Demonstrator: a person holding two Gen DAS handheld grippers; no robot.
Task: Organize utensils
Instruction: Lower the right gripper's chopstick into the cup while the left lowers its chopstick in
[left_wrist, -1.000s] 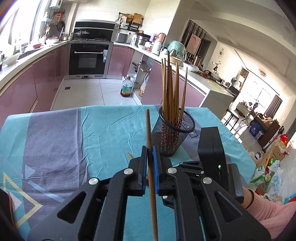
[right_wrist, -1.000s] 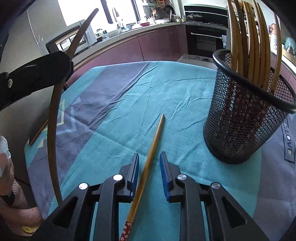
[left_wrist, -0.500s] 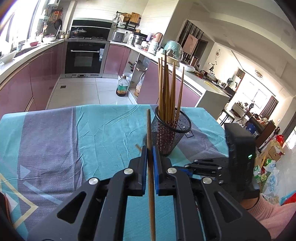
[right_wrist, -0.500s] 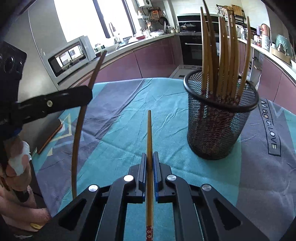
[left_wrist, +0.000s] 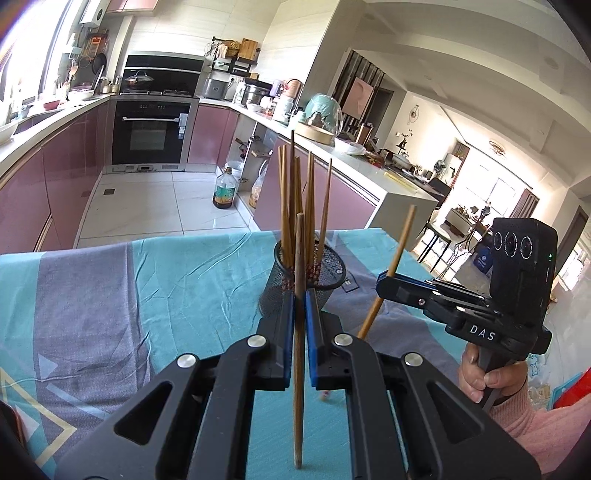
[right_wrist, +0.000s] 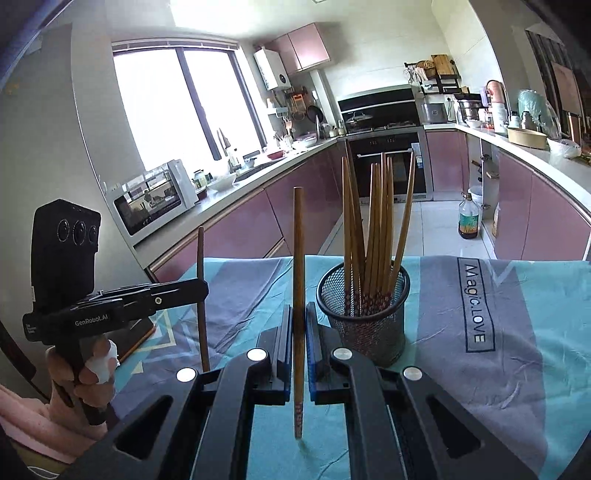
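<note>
A black mesh holder (left_wrist: 325, 275) (right_wrist: 369, 325) with several brown chopsticks upright in it stands on the teal and grey tablecloth. My left gripper (left_wrist: 300, 306) is shut on one chopstick (left_wrist: 299, 258), held upright just in front of the holder. My right gripper (right_wrist: 300, 317) is shut on another chopstick (right_wrist: 298, 258) with a patterned lower end, held upright left of the holder and above the cloth. Each gripper shows in the other's view, the right one (left_wrist: 386, 282) to the right of the holder, the left one (right_wrist: 201, 286) to its left.
The tablecloth (left_wrist: 147, 295) covers the table, with its far edge behind the holder. Beyond are a kitchen with purple cabinets, an oven (left_wrist: 149, 136) and an oil bottle (right_wrist: 469, 218) on the floor. A brown object (right_wrist: 138, 334) lies at the table's left edge.
My right gripper closed on the chopstick lying on the cloth and lifted it upright. Both grippers rose and pulled back from the holder, each holding its chopstick.
</note>
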